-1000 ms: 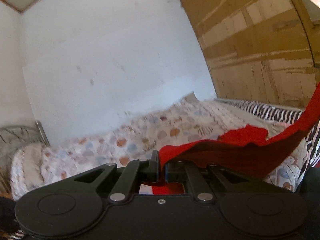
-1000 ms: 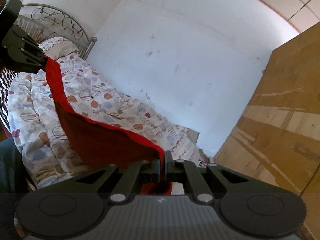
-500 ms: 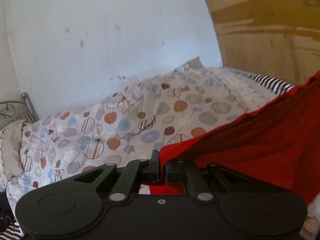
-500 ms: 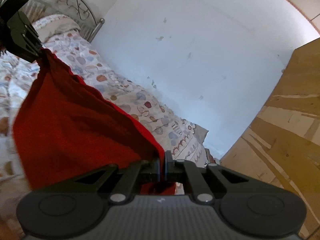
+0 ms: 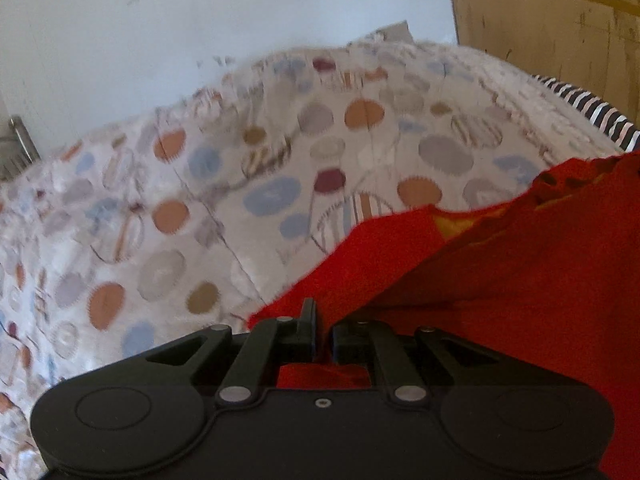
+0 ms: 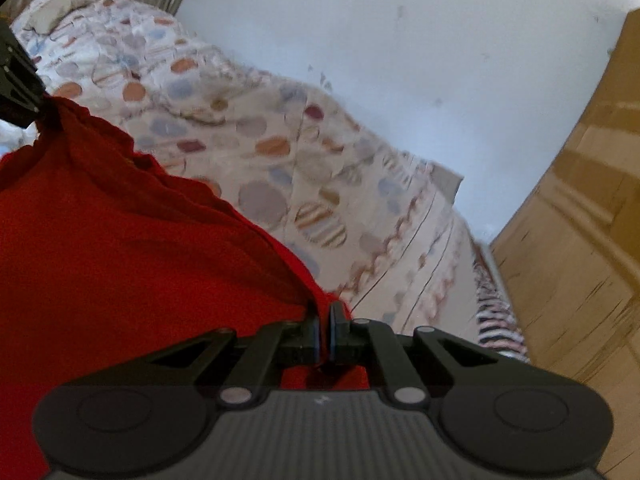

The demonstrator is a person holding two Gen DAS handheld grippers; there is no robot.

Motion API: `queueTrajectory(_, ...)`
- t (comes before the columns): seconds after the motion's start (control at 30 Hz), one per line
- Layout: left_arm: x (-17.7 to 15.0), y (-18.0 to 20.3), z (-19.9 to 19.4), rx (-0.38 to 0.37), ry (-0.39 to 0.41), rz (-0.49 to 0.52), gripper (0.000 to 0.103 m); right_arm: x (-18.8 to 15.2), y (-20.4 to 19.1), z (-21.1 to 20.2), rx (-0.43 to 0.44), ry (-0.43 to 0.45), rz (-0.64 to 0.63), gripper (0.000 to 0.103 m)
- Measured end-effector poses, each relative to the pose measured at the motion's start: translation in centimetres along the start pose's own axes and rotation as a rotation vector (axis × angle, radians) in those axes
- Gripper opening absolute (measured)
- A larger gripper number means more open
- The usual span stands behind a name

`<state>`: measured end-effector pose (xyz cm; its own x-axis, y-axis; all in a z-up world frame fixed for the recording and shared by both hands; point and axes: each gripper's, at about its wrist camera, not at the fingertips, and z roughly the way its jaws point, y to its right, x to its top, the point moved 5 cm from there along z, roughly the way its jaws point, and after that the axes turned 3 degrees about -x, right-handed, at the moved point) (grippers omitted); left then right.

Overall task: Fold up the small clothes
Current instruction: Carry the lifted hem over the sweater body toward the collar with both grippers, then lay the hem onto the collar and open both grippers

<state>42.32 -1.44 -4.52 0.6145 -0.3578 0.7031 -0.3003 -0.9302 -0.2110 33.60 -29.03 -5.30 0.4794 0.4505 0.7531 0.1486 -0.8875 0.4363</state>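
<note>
You hold the red garment (image 5: 500, 280) by 2 corners above the bed cover (image 5: 240, 160). The L gripper (image 5: 322, 320) is clamped on 1 edge, the R gripper (image 6: 325, 320) is pinched on the other edge; the cloth hangs between them, slack and a bit creased. I think the step is laying it flat. Pls keep both grips tight, pull the hands apart until the top edge is straight, then lower evenly so the bottom hem touches the cover first, w/o bunching.

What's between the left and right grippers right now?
The red garment alone: the right wrist view shows it spanning from the left gripper, top left, to the right gripper, both shut on its edge above the patterned bedspread.
</note>
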Motion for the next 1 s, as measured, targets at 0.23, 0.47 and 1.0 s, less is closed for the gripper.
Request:
queueTrajectory(0.23,-0.1,-0.3,1.7,-0.038,-0.024,-0.079,0.017,-2.0,-0.1,2.4,0.026,-0.058,0.08,0.006)
queueTrajectory(0.47,0.4,-3.3,0.2,-0.062,0.063,-0.169,0.082,-2.6,0.6,2.7,0.022,-0.078,0.094,0.01)
queueTrajectory(1.0,-2.6,-1.0,0.2,0.057,0.169,-0.124,0.102,-4.1,2.4,-0.2,-0.008,-0.038,0.301,0.103)
